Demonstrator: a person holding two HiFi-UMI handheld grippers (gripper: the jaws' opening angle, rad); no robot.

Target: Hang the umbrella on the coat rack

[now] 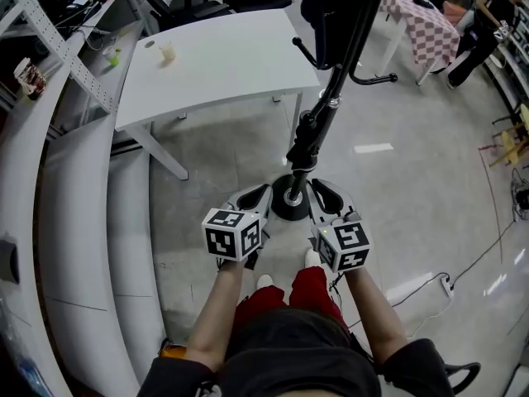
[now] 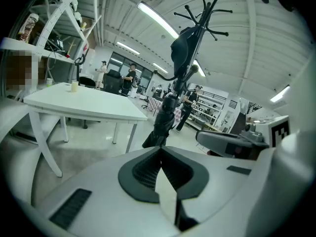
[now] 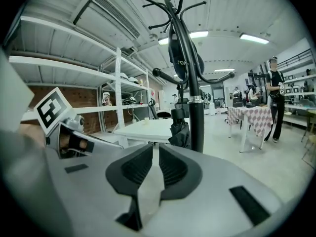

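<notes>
The coat rack looks like glossy black metal, and the folded umbrella beside it is matt black cloth. The floor under the coat rack is polished and reflective. The right gripper has a smooth grey plastic shell and ribbed black pads.

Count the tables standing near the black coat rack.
2. A white-topped table stands left of the black metal coat rack; a table with a pink-checked cloth stands at upper right. More may be hidden outside the view.

A white table bears a small cup; a checkered table stands well apart.
</notes>
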